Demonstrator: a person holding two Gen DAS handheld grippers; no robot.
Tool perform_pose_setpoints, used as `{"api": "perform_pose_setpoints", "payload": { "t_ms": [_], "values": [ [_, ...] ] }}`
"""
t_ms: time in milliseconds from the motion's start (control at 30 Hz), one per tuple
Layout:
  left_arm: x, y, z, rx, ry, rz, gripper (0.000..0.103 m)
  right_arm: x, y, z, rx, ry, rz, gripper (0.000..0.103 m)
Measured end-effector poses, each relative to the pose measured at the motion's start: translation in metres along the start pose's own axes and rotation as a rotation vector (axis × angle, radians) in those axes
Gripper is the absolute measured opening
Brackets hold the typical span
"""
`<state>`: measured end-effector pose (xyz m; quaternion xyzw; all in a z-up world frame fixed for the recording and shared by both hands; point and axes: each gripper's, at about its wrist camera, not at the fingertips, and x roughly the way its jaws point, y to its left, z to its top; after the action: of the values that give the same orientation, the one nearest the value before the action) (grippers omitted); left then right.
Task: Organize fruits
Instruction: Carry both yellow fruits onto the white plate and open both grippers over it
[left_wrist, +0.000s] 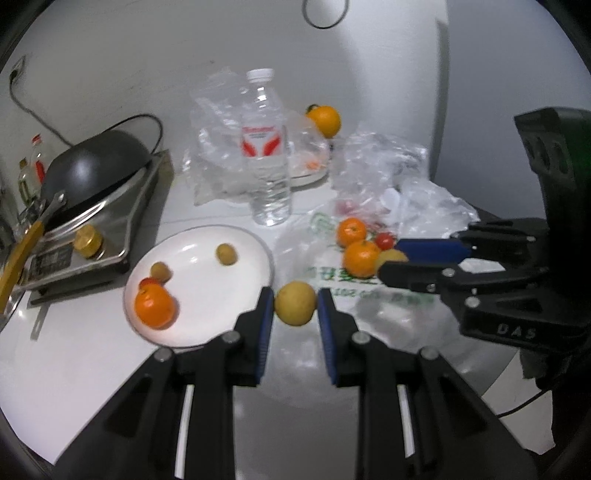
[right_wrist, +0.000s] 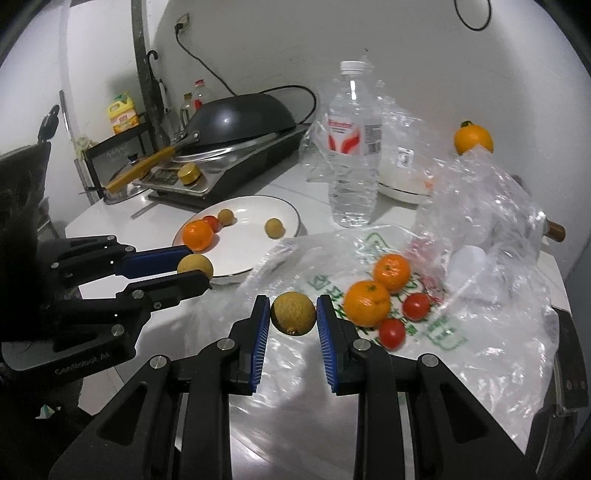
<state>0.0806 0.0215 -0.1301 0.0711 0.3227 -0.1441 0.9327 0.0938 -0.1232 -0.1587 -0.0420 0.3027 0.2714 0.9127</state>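
Observation:
My left gripper is shut on a tan longan just right of the white plate; it also shows in the right wrist view. The plate holds an orange, a cherry tomato and two longans. My right gripper is shut on another longan above the plastic bag. On the bag lie two oranges and two cherry tomatoes.
A water bottle stands behind the plate. A wok sits on a stove at the left. Crumpled clear bags, a white dish and a far orange lie behind.

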Motion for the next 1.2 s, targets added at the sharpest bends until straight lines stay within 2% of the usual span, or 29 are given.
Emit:
{"api": "perform_pose_setpoints", "payload": {
  "t_ms": [633,900,1200],
  "values": [
    [0.022,0.074,-0.019,-0.073,0.030,0.089,0.025,0.045,0.036,0.028,-0.059,0.047,0.029,0.028],
    [0.040,0.094,-0.028,-0.097,0.067,0.077,0.025,0.068,0.054,0.041,-0.088,0.066,0.063,0.028],
    [0.052,0.098,-0.030,-0.083,0.093,0.060,0.025,0.102,0.066,0.048,-0.091,0.100,0.098,0.028]
  ]
}}
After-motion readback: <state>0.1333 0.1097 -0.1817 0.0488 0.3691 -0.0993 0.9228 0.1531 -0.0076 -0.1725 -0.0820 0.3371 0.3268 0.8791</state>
